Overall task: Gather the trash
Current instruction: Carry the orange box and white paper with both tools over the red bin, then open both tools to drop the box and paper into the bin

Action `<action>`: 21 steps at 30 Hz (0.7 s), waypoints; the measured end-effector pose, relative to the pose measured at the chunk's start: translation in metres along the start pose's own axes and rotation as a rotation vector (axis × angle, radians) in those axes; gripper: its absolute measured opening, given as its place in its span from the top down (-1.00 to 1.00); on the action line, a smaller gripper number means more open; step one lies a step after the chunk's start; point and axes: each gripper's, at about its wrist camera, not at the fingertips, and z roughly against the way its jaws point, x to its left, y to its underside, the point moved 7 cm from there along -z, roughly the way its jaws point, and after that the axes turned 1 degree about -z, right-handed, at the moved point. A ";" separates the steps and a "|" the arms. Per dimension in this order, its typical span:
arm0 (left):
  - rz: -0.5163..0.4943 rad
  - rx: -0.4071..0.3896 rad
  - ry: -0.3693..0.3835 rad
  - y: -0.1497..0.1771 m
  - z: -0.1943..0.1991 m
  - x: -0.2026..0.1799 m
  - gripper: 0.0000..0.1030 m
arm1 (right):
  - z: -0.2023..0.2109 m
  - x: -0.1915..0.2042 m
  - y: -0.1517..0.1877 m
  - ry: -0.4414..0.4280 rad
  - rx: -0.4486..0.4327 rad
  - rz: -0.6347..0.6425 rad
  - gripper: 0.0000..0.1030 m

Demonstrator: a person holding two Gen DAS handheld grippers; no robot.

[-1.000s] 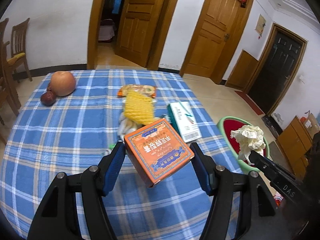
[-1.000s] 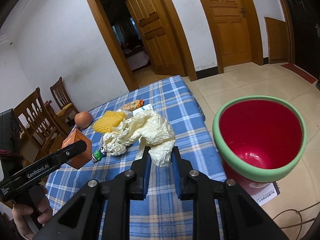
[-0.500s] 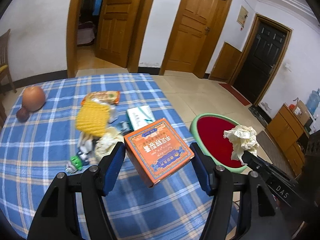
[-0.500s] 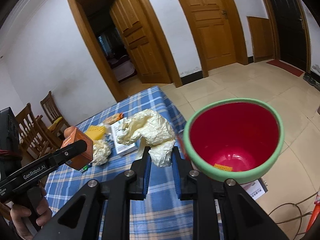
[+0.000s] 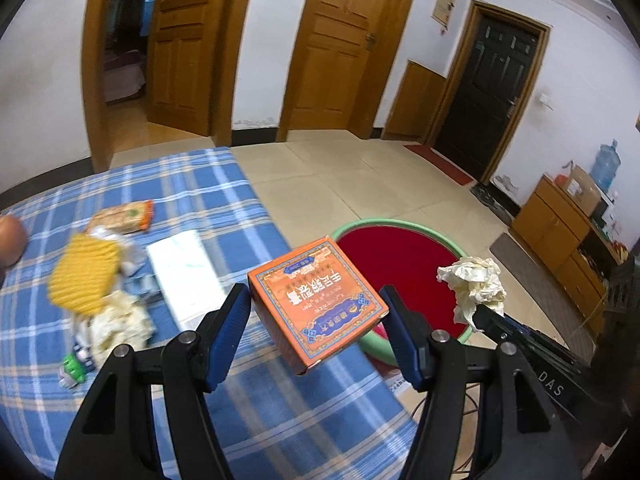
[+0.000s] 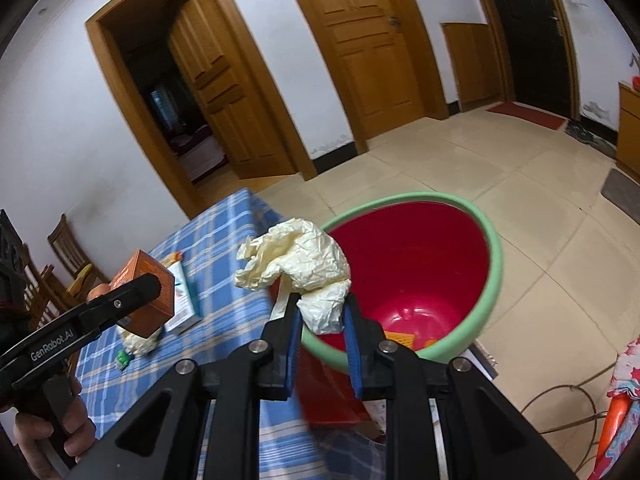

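Observation:
My left gripper (image 5: 316, 300) is shut on an orange printed box (image 5: 316, 300), held above the table's right edge, close to the bin. A red bin with a green rim (image 5: 400, 256) stands on the floor just past that edge. My right gripper (image 6: 322, 308) is shut on a crumpled cream paper wad (image 6: 300, 264), held over the near-left rim of the bin (image 6: 494, 264). The same wad (image 5: 474, 286) shows at the right of the left wrist view. Something orange lies at the bin's bottom (image 6: 400, 338).
On the blue checked tablecloth (image 5: 192, 188) lie a yellow ridged piece (image 5: 84, 276), an orange snack packet (image 5: 124, 216), a white box (image 5: 180, 276), crumpled paper (image 5: 120, 320) and a small green-white item (image 5: 72, 368). Cables (image 6: 568, 396) run on the tiled floor. A hand (image 6: 44, 432) holds the left gripper.
Both grippers have swung right from over the table toward the bin, each keeping its load. The wad now hangs over the bin's rim, and the box is near the table edge.

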 end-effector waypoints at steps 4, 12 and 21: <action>-0.025 0.021 0.021 -0.003 -0.020 -0.016 -0.29 | -0.005 -0.020 -0.001 0.027 0.011 -0.030 0.57; -0.073 0.064 0.044 -0.005 -0.060 -0.043 -0.29 | -0.018 -0.054 -0.003 0.072 0.028 -0.082 0.55; -0.125 0.098 0.060 -0.003 -0.092 -0.063 -0.29 | -0.028 -0.078 -0.004 0.108 0.045 -0.121 0.50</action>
